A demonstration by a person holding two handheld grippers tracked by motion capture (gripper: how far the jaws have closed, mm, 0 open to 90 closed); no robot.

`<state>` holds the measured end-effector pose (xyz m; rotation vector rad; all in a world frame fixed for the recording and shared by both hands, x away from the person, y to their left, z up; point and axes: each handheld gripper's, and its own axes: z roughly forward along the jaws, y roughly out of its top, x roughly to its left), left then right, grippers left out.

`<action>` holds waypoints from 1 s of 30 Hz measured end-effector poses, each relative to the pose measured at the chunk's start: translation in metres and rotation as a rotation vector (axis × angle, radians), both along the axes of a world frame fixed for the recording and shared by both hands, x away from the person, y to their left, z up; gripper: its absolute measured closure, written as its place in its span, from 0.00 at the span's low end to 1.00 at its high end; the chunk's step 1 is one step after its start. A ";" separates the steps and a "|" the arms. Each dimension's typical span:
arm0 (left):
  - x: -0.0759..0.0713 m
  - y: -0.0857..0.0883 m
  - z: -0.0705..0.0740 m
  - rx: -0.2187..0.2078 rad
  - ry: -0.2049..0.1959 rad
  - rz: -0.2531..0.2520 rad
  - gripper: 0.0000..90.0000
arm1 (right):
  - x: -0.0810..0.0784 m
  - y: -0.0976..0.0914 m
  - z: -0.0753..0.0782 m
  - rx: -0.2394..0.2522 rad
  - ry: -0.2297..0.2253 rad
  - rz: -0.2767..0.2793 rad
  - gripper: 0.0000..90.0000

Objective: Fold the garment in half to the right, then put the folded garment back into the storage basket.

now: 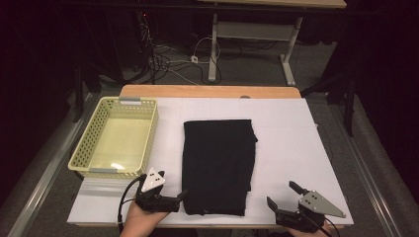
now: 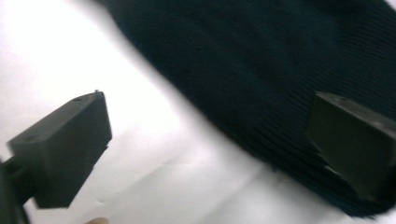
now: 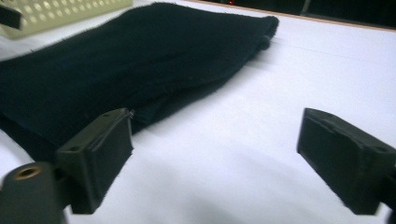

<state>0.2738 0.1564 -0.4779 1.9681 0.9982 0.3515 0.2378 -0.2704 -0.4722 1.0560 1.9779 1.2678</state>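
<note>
A black folded cloth (image 1: 217, 163) lies flat in the middle of the white table top (image 1: 291, 143). My left gripper (image 1: 182, 198) sits low at the cloth's near left corner, pointing at it, jaws open. In the left gripper view (image 2: 210, 109) one jaw hangs over the cloth (image 2: 261, 60) and the other over bare table, with nothing pinched. My right gripper (image 1: 280, 192) stands open near the front edge, to the right of the cloth and apart from it. In the right gripper view (image 3: 215, 119) the cloth (image 3: 116, 65) lies ahead to the left, and only white table shows between the jaws.
A pale yellow perforated basket (image 1: 148, 106) stands empty at the table's left, beside the cloth; its edge also appears in the right gripper view (image 3: 56, 11). Bare white surface stretches to the right of the cloth. Beyond the table's far wooden edge (image 1: 207, 91) are cables and desk legs on the floor.
</note>
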 end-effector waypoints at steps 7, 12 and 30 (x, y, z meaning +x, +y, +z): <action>-0.004 -0.003 -0.002 -0.010 0.029 -0.045 0.00 | -0.001 -0.002 0.000 -0.006 -0.022 -0.047 0.00; -0.012 -0.014 -0.001 0.007 0.044 -0.089 0.00 | -0.002 0.001 -0.001 -0.021 -0.027 -0.045 0.00; -0.013 -0.016 -0.014 0.010 0.152 -0.096 0.17 | 0.010 0.016 0.004 -0.021 -0.034 -0.006 0.01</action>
